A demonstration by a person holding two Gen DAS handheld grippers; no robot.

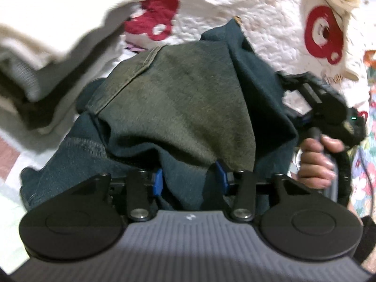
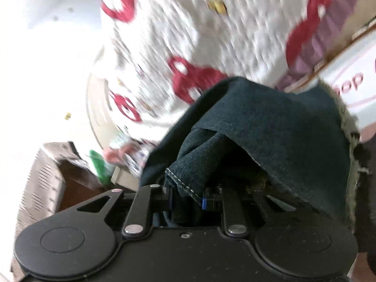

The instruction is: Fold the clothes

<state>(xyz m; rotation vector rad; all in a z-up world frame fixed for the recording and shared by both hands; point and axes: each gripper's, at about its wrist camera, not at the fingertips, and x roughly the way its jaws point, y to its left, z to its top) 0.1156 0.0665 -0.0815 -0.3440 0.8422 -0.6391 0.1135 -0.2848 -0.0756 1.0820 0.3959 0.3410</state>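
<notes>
A pair of dark blue jeans [image 1: 188, 98] with a faded olive panel hangs bunched between both grippers. My left gripper [image 1: 189, 179] has its blue pads [image 1: 158, 181] pressed on a fold of the denim. The right gripper [image 1: 329, 108], held by a hand, shows at the right of the left wrist view, gripping the jeans' far edge. In the right wrist view the jeans [image 2: 270, 122] drape over my right gripper [image 2: 188, 199], which is shut on a stitched hem; its fingertips are mostly hidden by cloth.
A white bedspread with red ring patterns [image 1: 258, 11] lies behind. A stack of folded pale clothes [image 1: 54, 47] sits at the upper left. A white box with pink lettering [image 2: 352, 87] and a brown wicker basket [image 2: 40, 188] show in the right wrist view.
</notes>
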